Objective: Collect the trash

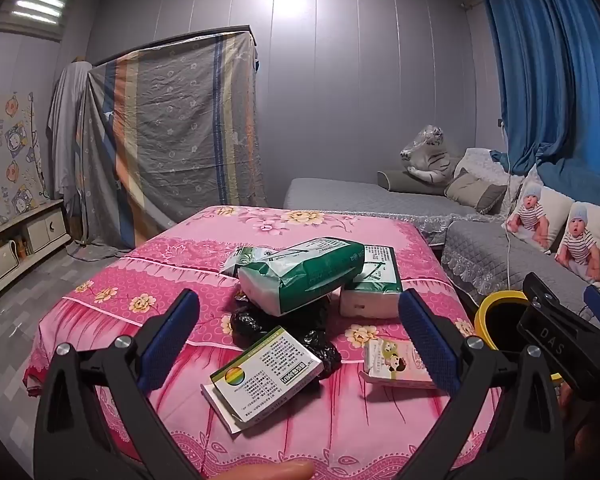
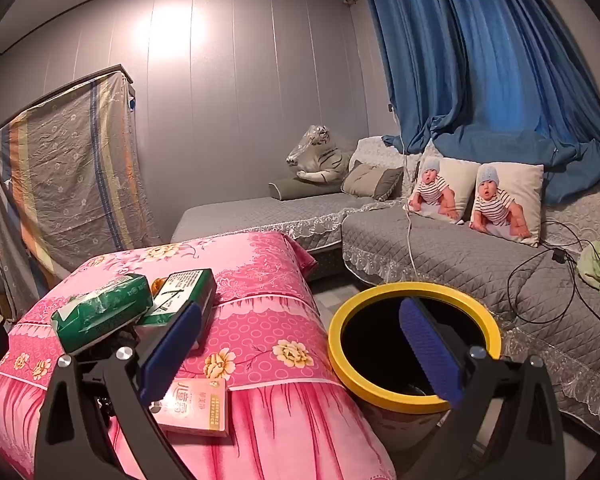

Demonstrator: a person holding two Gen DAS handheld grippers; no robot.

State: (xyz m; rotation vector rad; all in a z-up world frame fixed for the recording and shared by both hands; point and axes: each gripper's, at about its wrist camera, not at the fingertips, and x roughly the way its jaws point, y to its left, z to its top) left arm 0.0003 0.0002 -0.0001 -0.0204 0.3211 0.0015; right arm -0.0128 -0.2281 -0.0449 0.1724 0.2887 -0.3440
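White medicine box [image 1: 266, 372] lies between wide-spread left fingers [image 1: 168, 340], untouched

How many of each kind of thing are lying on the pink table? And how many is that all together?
Green packs: 3 (one mostly hidden behind the others)
Small boxes: 2
Black crumpled bag: 1
Total: 6
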